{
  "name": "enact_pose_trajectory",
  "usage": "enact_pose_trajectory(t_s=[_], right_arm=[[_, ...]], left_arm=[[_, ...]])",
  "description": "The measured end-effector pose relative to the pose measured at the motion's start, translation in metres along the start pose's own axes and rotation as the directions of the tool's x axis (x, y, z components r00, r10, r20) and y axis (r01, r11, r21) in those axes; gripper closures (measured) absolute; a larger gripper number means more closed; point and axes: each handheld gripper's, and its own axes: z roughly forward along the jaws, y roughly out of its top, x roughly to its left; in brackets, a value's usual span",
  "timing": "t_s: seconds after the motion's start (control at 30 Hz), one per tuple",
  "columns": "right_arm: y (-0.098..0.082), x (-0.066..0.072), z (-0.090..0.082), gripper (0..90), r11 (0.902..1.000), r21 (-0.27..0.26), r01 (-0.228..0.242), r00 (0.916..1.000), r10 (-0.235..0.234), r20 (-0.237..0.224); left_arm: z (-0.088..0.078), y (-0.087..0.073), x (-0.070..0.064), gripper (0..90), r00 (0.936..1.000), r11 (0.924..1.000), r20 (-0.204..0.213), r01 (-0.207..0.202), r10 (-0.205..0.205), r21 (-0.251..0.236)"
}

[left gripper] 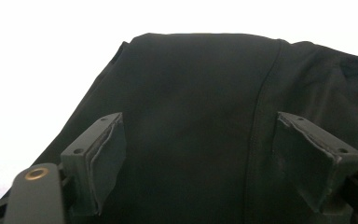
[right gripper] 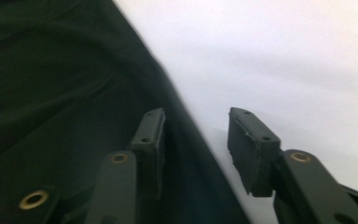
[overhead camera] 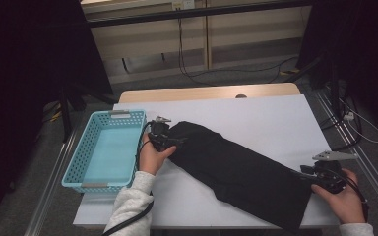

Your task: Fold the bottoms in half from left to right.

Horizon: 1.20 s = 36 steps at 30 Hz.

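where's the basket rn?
High view: the blue basket sits at the table's left edge, just left of the left hand-held gripper and the black cloth.

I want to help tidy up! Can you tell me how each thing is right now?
black garment: folded into a long strip, lying flat on the table.
blue basket: upright, nothing in it.
left gripper: jaws wide open over one end of the garment, not pinching.
right gripper: jaws apart at the garment's edge, not pinching.
white table: garment and basket resting on it.
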Motion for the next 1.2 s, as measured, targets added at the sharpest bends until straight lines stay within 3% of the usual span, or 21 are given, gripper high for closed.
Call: enact_pose_trajectory(t_s=[0.1, 0.2, 0.3, 0.5, 0.7, 0.97, 1.03, 1.2], right_arm=[[0.001, 0.005, 0.003, 58.4, 0.9993, 0.021, 0.032, 0.9995, -0.032, 0.005], [0.002, 0.005, 0.004, 77.2, 0.9989, 0.023, 0.042, 0.9991, -0.041, -0.012], [0.004, 0.005, 0.001, 89.0, 0.9987, 0.024, 0.046, 0.9989, -0.046, -0.013], [0.007, -0.003, -0.011, 89.7, 0.9997, 0.010, 0.021, 0.9996, -0.021, -0.017], [0.002, -0.015, -0.012, 89.7, 0.9995, 0.022, -0.021, 0.9997, 0.021, -0.012], [0.006, -0.015, -0.012, 89.7, 0.9996, 0.026, 0.009, 0.9999, -0.010, 0.006], [0.006, -0.018, -0.014, 89.7, 0.9998, 0.016, 0.010, 0.9989, -0.010, 0.045], [0.008, -0.021, -0.011, 89.5, 0.9994, 0.014, 0.032, 0.9965, -0.033, 0.077]], left_arm=[[-0.001, 0.000, 0.000, 18.2, 1.0000, 1.0000, 0.000, 0.005, -0.005, -0.003], [-0.001, 0.000, 0.001, 18.2, 1.0000, 1.0000, 0.000, 0.008, -0.008, -0.003], [-0.001, -0.001, 0.001, 18.2, 0.9999, 0.9999, -0.005, 0.010, -0.010, -0.004], [-0.001, -0.001, 0.003, 18.2, 1.0000, 1.0000, -0.003, 0.010, -0.010, -0.001], [0.000, -0.002, 0.004, 18.2, 0.9999, 0.9999, -0.008, 0.011, -0.011, 0.001], [0.001, -0.003, 0.005, 18.1, 0.9997, 0.9999, -0.017, 0.017, -0.017, -0.005], [0.001, -0.003, 0.006, 18.1, 0.9998, 0.9999, -0.015, 0.015, -0.015, 0.002], [0.003, -0.003, 0.005, 18.0, 0.9999, 0.9999, -0.013, 0.010, -0.009, 0.006]])
